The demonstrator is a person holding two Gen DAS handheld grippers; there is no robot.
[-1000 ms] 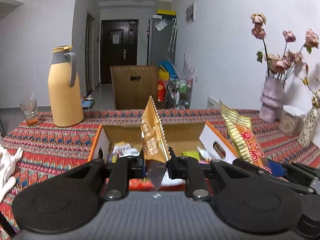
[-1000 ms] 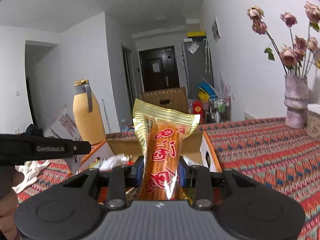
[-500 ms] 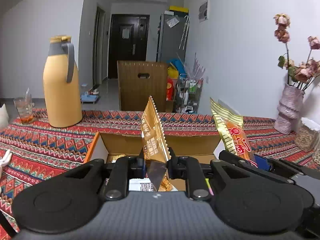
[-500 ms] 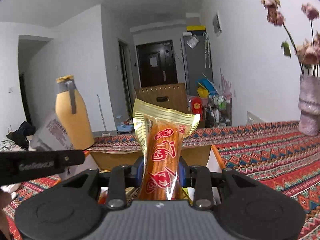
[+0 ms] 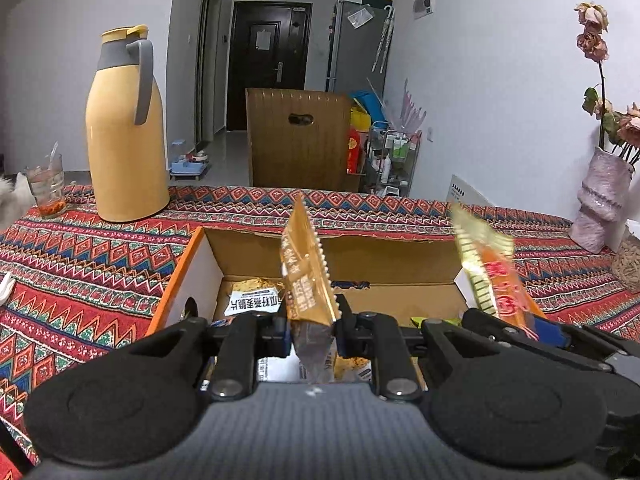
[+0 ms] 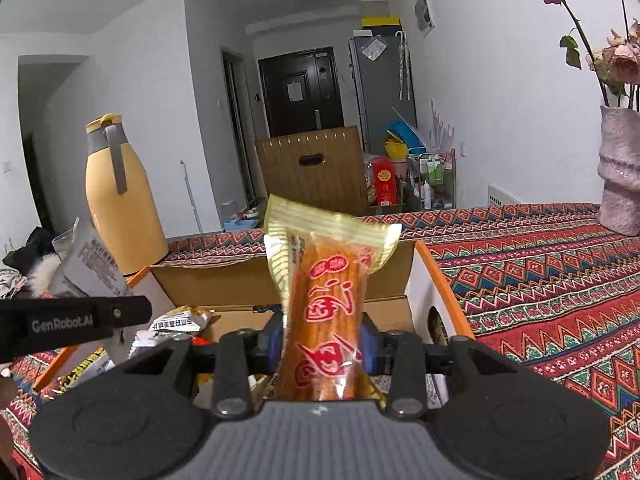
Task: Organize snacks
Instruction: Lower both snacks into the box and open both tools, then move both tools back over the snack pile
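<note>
My left gripper (image 5: 312, 330) is shut on a gold-brown snack packet (image 5: 306, 276), held upright over the near edge of an open cardboard box (image 5: 188, 264). My right gripper (image 6: 320, 338) is shut on an orange sausage-stick packet (image 6: 330, 304) with a gold top, over the same box (image 6: 432, 276). That packet (image 5: 494, 280) and the right gripper show at the right in the left wrist view. Several snack packets (image 5: 252, 302) lie inside the box (image 6: 180, 322).
A yellow thermos jug (image 5: 126, 128) and a glass (image 5: 46, 190) stand on the patterned tablecloth (image 5: 80, 264) at the back left. A pink vase with dried flowers (image 5: 600, 200) stands at the right. A wooden chair back (image 5: 298, 136) is behind the table.
Both grippers have moved forward and lower over the box with their packets still held. The box interior now shows more fully.
</note>
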